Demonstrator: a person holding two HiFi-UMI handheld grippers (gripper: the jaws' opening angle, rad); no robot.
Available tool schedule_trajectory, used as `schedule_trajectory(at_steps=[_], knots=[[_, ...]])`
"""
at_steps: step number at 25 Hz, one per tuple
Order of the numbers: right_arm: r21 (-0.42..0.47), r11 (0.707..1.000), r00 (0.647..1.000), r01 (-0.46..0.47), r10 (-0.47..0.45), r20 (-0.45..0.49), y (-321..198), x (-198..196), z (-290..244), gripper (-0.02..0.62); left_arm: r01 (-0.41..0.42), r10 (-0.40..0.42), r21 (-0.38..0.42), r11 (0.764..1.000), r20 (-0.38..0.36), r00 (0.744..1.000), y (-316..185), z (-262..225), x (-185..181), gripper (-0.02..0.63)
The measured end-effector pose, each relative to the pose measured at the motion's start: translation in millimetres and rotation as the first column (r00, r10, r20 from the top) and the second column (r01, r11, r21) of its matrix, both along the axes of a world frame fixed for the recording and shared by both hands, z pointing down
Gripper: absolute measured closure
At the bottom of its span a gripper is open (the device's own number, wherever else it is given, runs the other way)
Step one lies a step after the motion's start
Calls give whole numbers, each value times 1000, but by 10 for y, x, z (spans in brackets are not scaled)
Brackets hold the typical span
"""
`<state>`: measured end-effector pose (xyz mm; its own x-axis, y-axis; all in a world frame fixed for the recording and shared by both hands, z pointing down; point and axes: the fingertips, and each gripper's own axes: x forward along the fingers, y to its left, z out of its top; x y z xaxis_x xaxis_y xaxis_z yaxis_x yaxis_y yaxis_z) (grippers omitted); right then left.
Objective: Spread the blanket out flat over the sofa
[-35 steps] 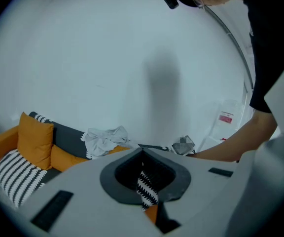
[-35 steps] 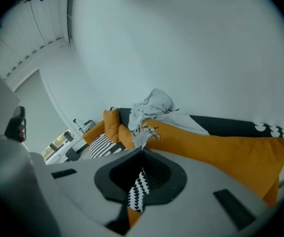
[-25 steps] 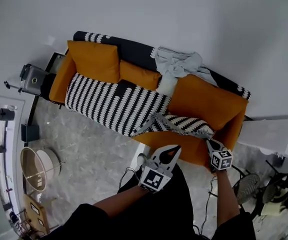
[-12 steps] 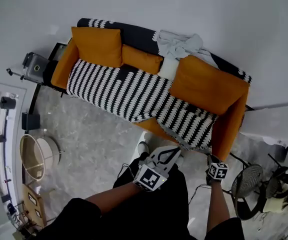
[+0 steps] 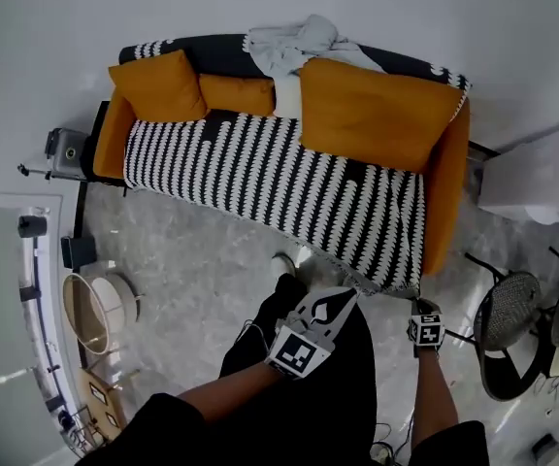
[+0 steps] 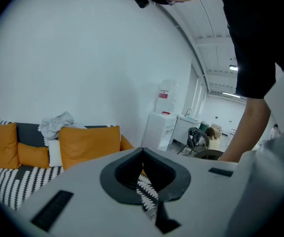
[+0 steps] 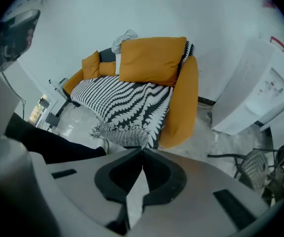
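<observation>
- The black-and-white blanket (image 5: 289, 178) lies flat over the seat of the orange sofa (image 5: 443, 197), and its fringed near-right corner hangs off the front beside the right arm
- The right gripper (image 7: 142, 151) has its jaws together, pinched on that hanging corner
- The left gripper (image 5: 345, 297) has its jaws together, just left of the corner, with patterned cloth showing through the gap behind the tips
- Orange cushions (image 5: 377, 115) line the far backrest, with a crumpled grey cloth (image 5: 289, 45) on top
- A white cabinet (image 5: 542, 178) stands right of the sofa
</observation>
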<state>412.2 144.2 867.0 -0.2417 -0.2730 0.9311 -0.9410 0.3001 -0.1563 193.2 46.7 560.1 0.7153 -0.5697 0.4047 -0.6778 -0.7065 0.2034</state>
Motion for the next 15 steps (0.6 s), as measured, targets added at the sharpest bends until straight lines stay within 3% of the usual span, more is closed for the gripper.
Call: schedule_trajectory(at_steps=[3, 10, 15], knots=[[-48, 999, 1000, -18, 18, 7, 150, 69, 302, 557, -32, 32, 4, 999, 9, 999, 98, 34, 232, 591], [-179, 981, 996, 72, -80, -38, 405, 47, 1451, 557, -36, 37, -20, 999, 47, 998, 193, 445, 360, 591], [-227, 974, 997, -23, 6, -78, 399, 48, 2140, 557, 8, -3, -99, 995, 44, 999, 382, 1184, 336, 591]])
